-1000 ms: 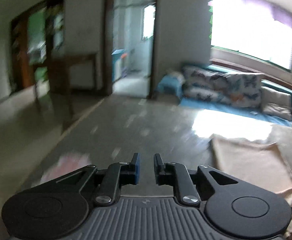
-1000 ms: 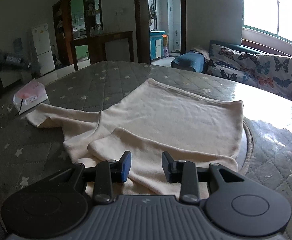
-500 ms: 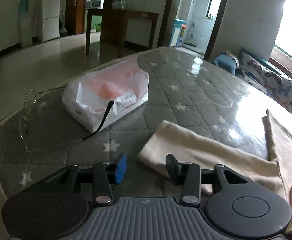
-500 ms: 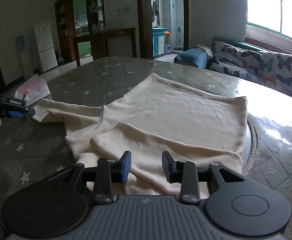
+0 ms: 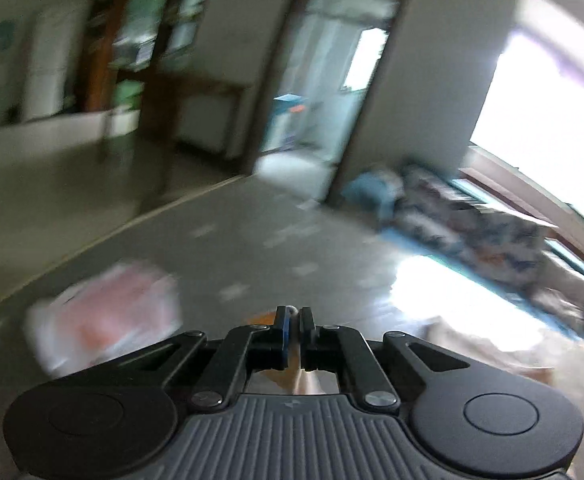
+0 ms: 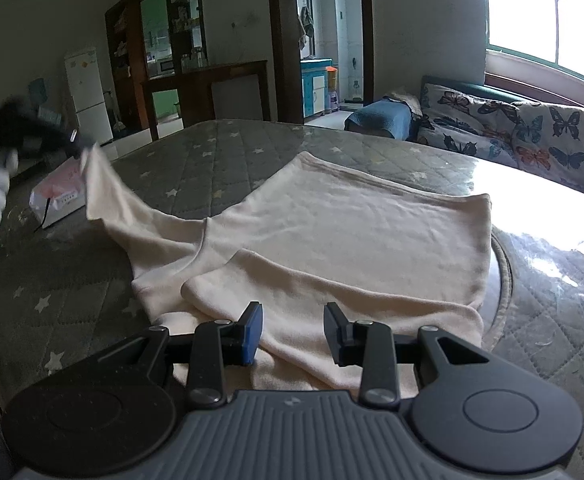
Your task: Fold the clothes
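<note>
No legible writing; left claw [image 6: 74,142] clenched on cream garment's [image 6: 332,232] sleeve, right claw [image 6: 292,334] released above it.

We see our left gripper [image 5: 294,322] with jaws just closed, cream cloth [image 5: 304,380] showing between and below them. A blurred pink-and-white bag [image 5: 104,312] sits near the table's [image 5: 276,248] left edge.
</note>
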The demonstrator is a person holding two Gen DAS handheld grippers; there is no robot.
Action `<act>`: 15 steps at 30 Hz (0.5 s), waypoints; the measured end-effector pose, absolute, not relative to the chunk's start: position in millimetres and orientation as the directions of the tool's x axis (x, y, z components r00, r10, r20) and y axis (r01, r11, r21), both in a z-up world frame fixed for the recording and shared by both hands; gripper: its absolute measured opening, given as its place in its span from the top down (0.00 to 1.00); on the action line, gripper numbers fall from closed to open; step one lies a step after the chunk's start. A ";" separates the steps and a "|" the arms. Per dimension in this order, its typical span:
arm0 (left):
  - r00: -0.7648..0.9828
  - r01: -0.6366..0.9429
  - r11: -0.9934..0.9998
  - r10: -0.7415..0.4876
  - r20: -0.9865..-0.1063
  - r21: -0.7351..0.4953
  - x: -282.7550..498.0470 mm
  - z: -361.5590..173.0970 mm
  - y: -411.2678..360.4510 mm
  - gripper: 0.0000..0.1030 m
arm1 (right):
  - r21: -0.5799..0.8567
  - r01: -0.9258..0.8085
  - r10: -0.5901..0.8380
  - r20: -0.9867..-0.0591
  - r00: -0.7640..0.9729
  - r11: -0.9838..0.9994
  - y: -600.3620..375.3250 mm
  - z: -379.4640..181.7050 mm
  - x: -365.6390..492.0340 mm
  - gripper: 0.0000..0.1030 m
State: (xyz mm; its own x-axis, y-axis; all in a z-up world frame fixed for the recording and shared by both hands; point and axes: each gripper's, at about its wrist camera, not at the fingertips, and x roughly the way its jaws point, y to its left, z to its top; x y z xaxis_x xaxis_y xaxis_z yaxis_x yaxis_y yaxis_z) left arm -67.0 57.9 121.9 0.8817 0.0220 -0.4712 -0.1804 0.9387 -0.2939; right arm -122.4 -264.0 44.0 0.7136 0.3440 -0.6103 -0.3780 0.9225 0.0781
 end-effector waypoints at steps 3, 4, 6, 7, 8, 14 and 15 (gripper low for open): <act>0.895 -0.001 0.955 -0.131 -0.426 -0.296 -62.2 137.3 15.8 0.95 | 0.100 -0.363 0.346 -0.605 0.717 0.926 -268.3 45.4 -120.5 0.67; 0.893 0.057 0.953 -0.182 -0.412 -0.297 -61.0 141.5 1.9 0.95 | 0.105 -0.357 0.344 -0.604 0.718 0.928 -269.9 45.8 -119.9 0.67; 0.878 0.164 0.942 -0.275 -0.393 -0.293 -57.7 147.2 -25.6 0.95 | 0.107 -0.347 0.338 -0.603 0.722 0.932 -272.5 46.5 -119.1 0.67; 0.866 0.217 0.932 -0.321 -0.383 -0.290 -57.1 148.3 -40.1 0.95 | 0.106 -0.342 0.334 -0.602 0.725 0.934 -274.2 47.0 -119.2 0.67; 0.854 0.261 0.921 -0.360 -0.375 -0.291 -58.3 148.4 -53.2 0.95 | 0.107 -0.337 0.331 -0.600 0.728 0.935 -275.9 47.4 -119.5 0.67; 0.666 0.549 0.769 -0.639 -0.385 -0.327 -74.8 127.6 -117.4 0.92 | 0.141 -0.301 0.322 -0.608 0.726 0.943 -286.0 41.5 -116.9 0.67; 0.644 0.578 0.758 -0.652 -0.401 -0.304 -79.4 122.2 -125.9 0.91 | 0.140 -0.295 0.316 -0.614 0.723 0.945 -287.1 39.1 -116.8 0.67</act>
